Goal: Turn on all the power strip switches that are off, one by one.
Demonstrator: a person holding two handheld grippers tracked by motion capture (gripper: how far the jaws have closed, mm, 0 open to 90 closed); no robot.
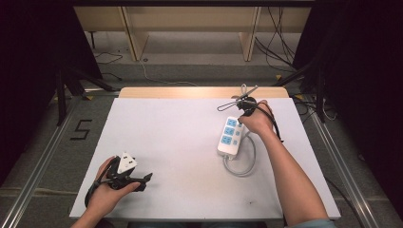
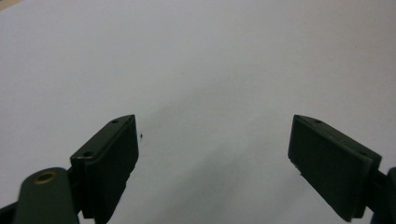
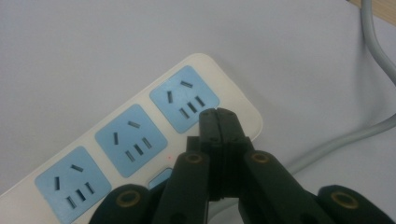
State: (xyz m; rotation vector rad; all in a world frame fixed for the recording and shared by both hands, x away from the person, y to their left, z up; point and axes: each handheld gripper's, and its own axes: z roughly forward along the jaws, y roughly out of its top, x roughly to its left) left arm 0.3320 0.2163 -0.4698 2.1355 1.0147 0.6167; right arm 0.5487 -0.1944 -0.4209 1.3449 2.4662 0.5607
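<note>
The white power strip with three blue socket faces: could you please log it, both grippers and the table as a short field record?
strip: white power strip with three blue socket faces, flat on the table's right half
cord: grey cable, looped at the strip's near end
right gripper: jaws closed together, tips over the strip's end socket; contact unclear
left gripper: jaws wide apart, nothing between them
left hand: near corner, holding that gripper
surface: white table top
</note>
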